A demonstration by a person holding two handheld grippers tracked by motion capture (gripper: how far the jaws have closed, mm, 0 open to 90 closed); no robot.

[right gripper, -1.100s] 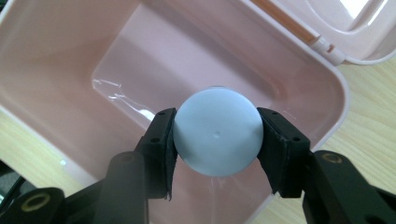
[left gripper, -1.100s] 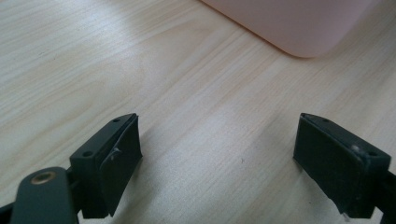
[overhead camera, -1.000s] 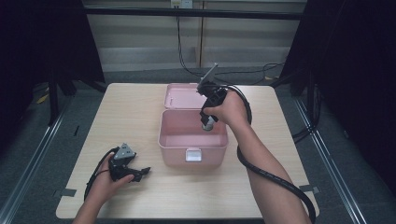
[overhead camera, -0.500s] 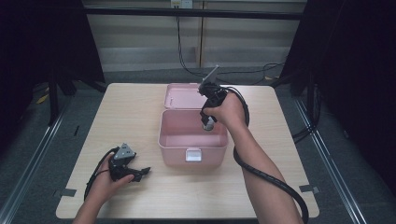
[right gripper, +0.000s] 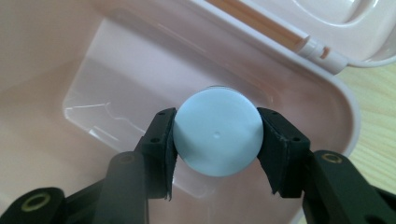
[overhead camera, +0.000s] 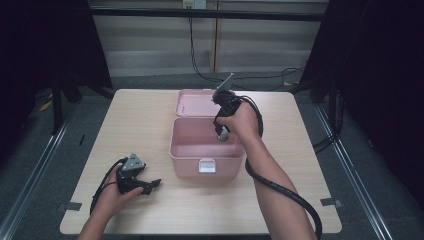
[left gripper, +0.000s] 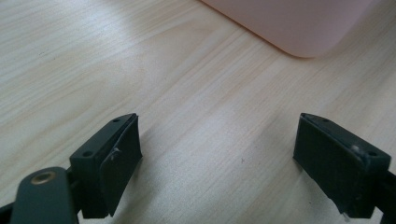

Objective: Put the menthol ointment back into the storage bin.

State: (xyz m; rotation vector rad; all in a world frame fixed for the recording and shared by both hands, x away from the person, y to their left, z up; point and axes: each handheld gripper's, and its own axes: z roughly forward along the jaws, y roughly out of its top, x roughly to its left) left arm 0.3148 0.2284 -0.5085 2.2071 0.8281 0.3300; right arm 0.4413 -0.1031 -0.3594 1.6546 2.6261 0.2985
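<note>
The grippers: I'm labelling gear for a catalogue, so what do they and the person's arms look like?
Both grippers, left and right, are black with flat rectangular jaws. The left carries a grey three-cornered plate; a thick black cable trails from the right. The forearms are bare, without sleeves.

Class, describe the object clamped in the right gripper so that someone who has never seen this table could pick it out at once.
Start at the pink box standing open in the middle of the wooden table, its lid folded back. Above its open cavity hangs the right gripper, and between its black jaws sits the round pale-blue cap. It is the one blue, circular thing among pink plastic and black jaws.
</note>
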